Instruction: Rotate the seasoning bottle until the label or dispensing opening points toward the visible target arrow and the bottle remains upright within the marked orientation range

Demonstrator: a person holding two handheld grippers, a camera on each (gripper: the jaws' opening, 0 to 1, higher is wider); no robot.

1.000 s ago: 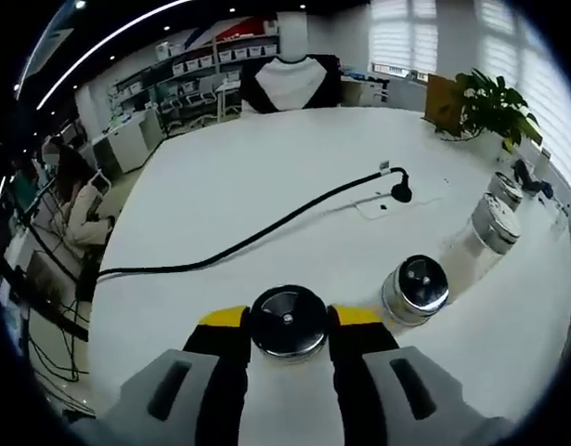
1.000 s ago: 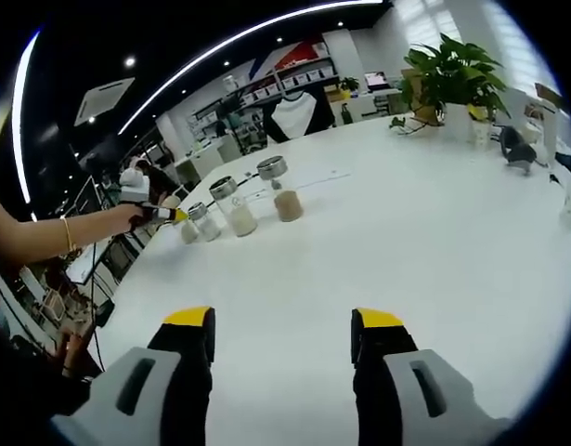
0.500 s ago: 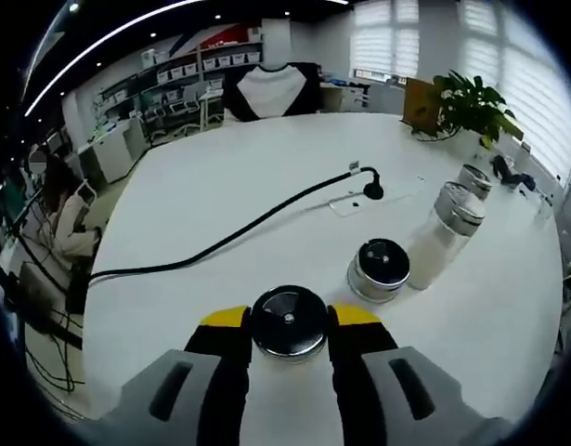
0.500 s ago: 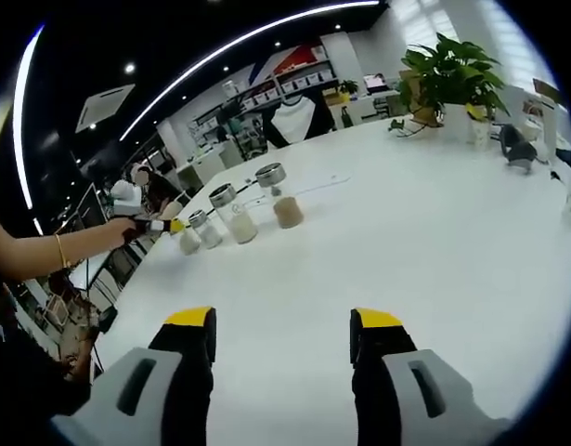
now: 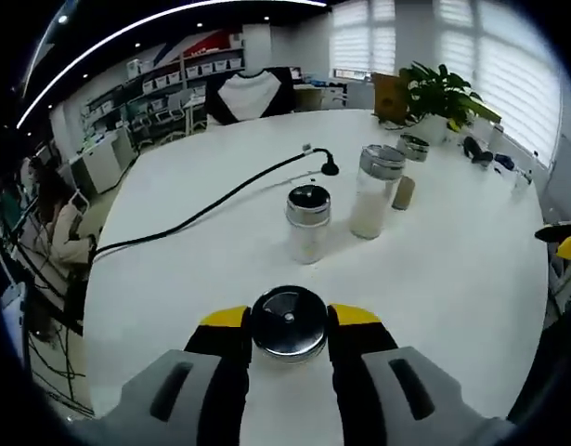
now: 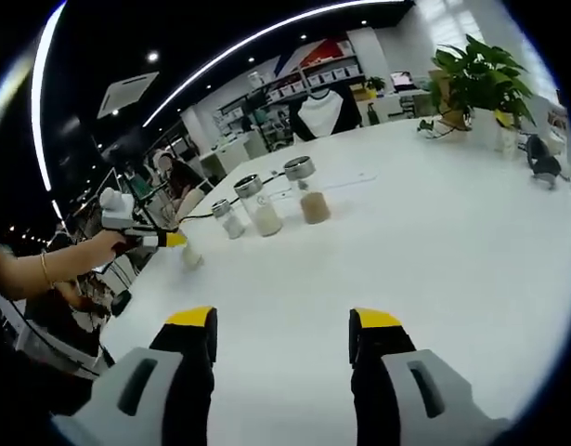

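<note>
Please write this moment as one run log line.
left gripper: shut on seasoning bottle | right gripper: open, idle | three other bottles on table

Left tool [image 5: 287, 325] clamped on bottle cap; right tool [image 6: 281, 325] agape

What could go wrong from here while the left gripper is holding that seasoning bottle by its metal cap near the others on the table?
The left gripper grips the seasoning bottle at its smooth metal cap, so it might slip or tilt when rotated. The three other bottles stand close ahead; a wide swing could knock one over. The black cable lies across the white table and could snag the bottle. No target arrow can be made out, so alignment may be guesswork.
</note>
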